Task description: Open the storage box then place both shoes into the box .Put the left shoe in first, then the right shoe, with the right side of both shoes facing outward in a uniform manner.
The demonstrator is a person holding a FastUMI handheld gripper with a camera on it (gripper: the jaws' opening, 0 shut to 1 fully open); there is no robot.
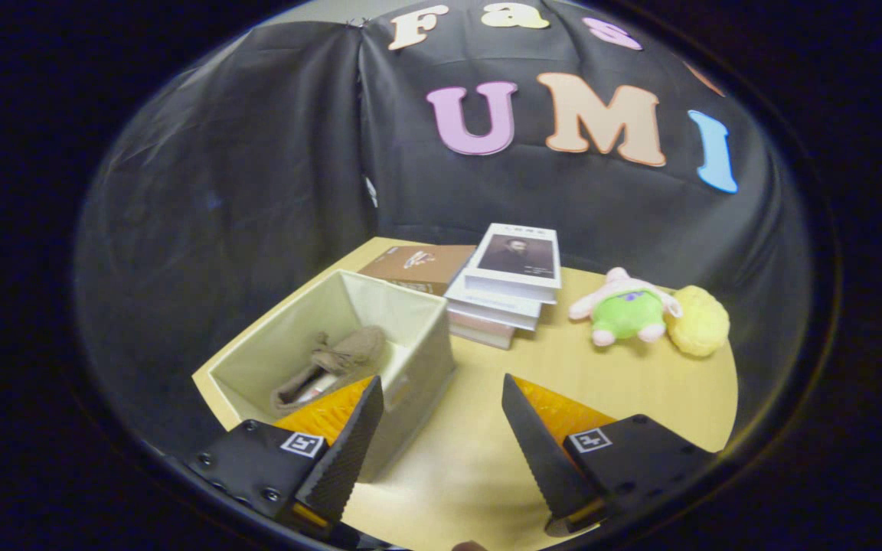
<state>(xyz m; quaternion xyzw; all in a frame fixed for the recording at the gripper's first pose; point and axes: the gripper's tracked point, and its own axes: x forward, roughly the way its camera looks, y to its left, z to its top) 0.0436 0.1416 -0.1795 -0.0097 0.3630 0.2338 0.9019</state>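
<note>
The storage box (418, 360), cream fabric with no lid on it, stands on the wooden table (617, 390) ahead of my left finger. Inside it lies a brown shoe (330, 363) on its side, toe toward the far wall of the box. My gripper (441, 394) hangs open above the table, with nothing between its fingers. The left finger overlaps the box's near right corner; the right finger is over bare table to the right of the box.
A stack of books (506, 287) stands just behind the box, with a brown flat box (414, 266) beside it. A pink and green plush toy (625, 310) and a yellow fluffy ball (700, 321) lie farther right. Black cloth walls close the booth.
</note>
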